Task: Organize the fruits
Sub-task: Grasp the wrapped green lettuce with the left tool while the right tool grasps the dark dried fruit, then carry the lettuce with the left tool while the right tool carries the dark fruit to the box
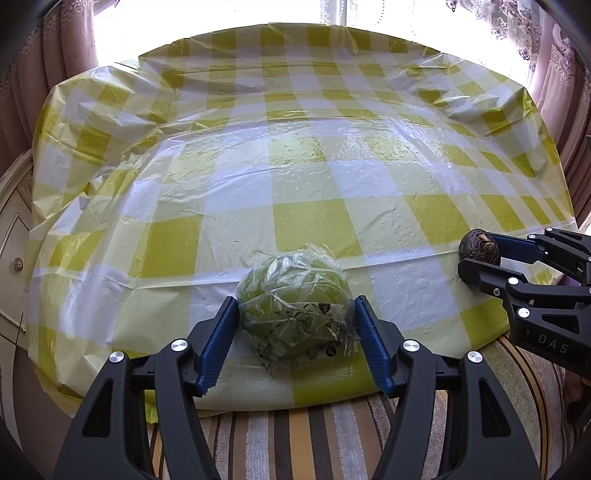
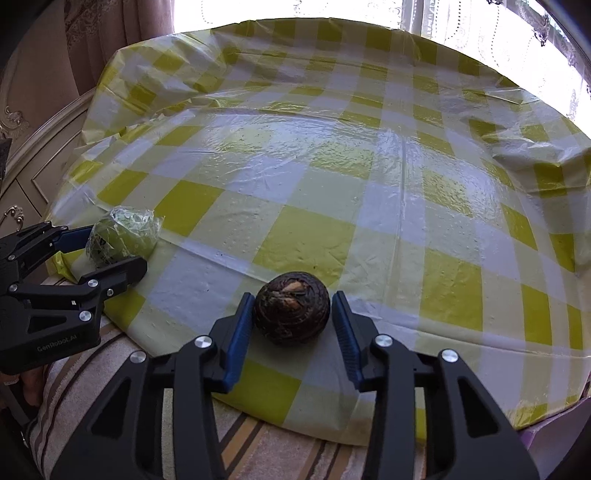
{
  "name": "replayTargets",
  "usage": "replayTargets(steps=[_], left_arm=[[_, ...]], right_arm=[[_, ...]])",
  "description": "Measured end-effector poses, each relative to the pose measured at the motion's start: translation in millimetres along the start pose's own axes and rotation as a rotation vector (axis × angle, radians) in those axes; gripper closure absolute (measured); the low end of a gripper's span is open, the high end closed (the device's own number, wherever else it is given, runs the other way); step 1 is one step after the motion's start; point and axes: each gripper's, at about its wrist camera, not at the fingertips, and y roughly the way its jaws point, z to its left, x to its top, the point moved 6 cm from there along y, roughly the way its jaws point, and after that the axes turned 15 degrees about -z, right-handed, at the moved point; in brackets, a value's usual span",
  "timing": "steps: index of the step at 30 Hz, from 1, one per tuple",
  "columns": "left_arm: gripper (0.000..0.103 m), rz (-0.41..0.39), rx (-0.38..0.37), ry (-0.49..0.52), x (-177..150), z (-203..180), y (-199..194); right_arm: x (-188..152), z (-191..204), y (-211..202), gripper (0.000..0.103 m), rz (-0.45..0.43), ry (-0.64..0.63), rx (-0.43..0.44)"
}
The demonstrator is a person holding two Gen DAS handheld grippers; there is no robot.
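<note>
Near the bench (image 1: 314, 229) edge, the "DAS"-marked right gripper (image 2: 291, 314) brackets a dark fruit (image 2: 291, 312), the "GenRobot.AI" left gripper (image 1: 295, 317) a wrapped green fruit (image 1: 293, 306), jaws touching or nearly so.

Wrapped green fruit (image 1: 293, 317) between left gripper (image 1: 295, 326) fingers (image 1: 218, 341); checked tablecloth (image 1: 332, 166) beneath

Bright curtained window (image 1: 343, 11), yellow checked tablecloth (image 1: 314, 155), cream cabinet (image 1: 11, 229)

Wrapped fruit (image 1: 293, 319) left of avocado(?) (image 2: 291, 313)
</note>
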Motion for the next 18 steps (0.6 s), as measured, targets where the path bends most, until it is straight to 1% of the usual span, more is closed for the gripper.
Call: replayTargets(steps=[2, 4, 7, 18], left_arm=[[0.043, -0.003, 0.0, -0.002, -0.2, -0.2, -0.2], [0.043, -0.007, 0.0, -0.004, -0.6, -0.4, -0.6], [0.043, -0.014, 0.004, -0.003, -0.2, -0.3, -1.9], [0.044, -0.055, -0.003, 0.015, 6.8, -7.2, -19.3]], right_arm=[[-0.1, 2.4, -1.0, 0.063, -0.003, -0.017, -0.011], [-1.0, 2.5, -2.1, 0.063, -0.003, -0.011, -0.004], [-2.4, 3.2, -6.1, 0.063, -0.009, -0.014, -0.016], [-0.1, 4.5, -41.2, 0.063, -0.059, 0.011, -0.015]])
